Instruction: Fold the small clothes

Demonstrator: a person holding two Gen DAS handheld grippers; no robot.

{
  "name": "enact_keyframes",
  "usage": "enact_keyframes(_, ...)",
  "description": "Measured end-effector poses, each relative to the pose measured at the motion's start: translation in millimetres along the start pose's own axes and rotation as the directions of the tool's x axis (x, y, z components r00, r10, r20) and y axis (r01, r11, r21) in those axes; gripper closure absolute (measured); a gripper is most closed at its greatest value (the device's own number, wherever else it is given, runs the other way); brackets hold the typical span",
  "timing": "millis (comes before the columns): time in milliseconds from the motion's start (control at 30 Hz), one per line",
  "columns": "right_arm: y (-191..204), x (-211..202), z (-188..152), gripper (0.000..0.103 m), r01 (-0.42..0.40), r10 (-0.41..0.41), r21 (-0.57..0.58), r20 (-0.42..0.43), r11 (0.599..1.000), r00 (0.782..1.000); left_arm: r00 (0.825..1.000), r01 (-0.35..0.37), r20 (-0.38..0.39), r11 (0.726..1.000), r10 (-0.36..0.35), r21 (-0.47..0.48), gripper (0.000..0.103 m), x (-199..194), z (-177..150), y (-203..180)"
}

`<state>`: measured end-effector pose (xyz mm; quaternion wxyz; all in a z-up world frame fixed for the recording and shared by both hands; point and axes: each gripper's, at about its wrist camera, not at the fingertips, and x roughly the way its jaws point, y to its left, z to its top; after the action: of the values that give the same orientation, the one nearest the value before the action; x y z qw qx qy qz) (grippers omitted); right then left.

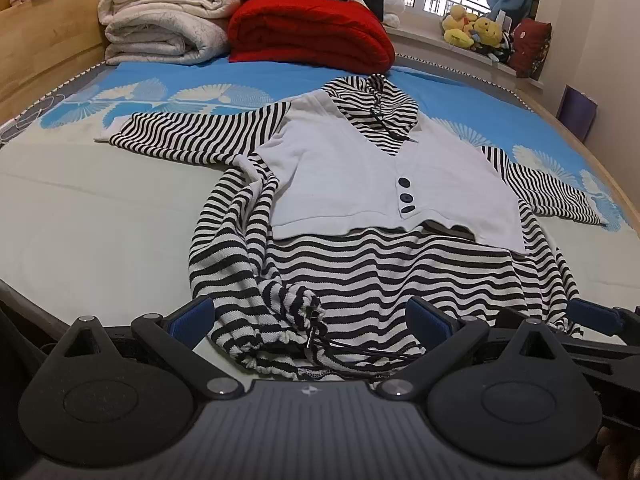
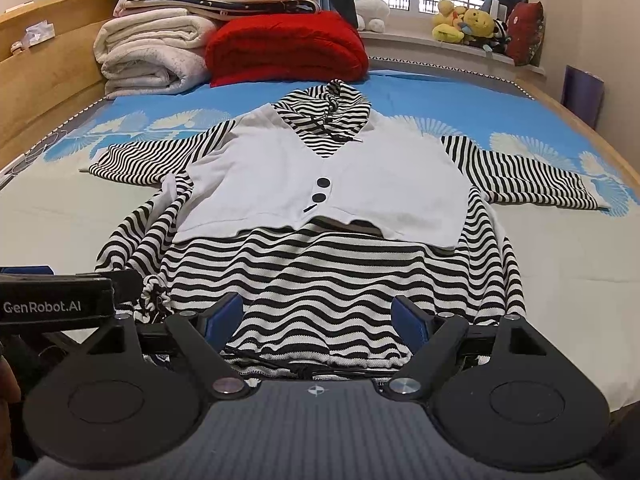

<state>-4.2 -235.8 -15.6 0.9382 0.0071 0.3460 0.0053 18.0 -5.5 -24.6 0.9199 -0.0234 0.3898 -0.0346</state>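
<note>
A small hooded top (image 1: 360, 184) (image 2: 320, 192) lies face up on the bed with both striped sleeves spread out. Its front is a white vest panel with dark buttons (image 1: 405, 197), and the rest is black-and-white stripes. The gathered hem with its drawstring (image 1: 316, 340) lies nearest me. My left gripper (image 1: 310, 320) is open, its blue-padded fingers standing on either side of the hem's left corner. My right gripper (image 2: 316, 316) is open too, straddling the middle-right of the hem (image 2: 320, 360). Neither gripper's pads press on the cloth. The left gripper's body (image 2: 60, 300) shows at the left edge of the right wrist view.
Folded white blankets (image 1: 160, 20) and a red blanket (image 1: 308, 32) are stacked at the far end of the bed. A wooden bed frame (image 1: 48, 52) runs along the left. Plush toys (image 1: 472, 28) sit on the window sill, and a purple box (image 1: 576, 112) stands at the right.
</note>
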Motion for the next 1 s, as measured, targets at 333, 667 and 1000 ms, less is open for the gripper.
enact_keyframes(333,-2.0,-0.8,1.4,0.02,0.012,-0.012,0.008,0.001,1.0,1.0,1.0,0.003,-0.012,1.0,-0.003,0.015,0.001,2.8,-2.0,-5.6)
enact_keyframes(667,-9.2,3.2,5.3,0.02,0.08,-0.079,0.023,-0.008,0.997,0.997,0.999,-0.028,-0.036,0.999,0.026,-0.045,0.001,13.8,9.1,10.1)
enact_keyframes(1000,-85.0,51.6,13.5,0.017,0.354,-0.34,0.135,-0.12,0.925,0.933,0.975,-0.18,-0.164,0.968,0.152,-0.172,0.001,82.6,31.7,58.0)
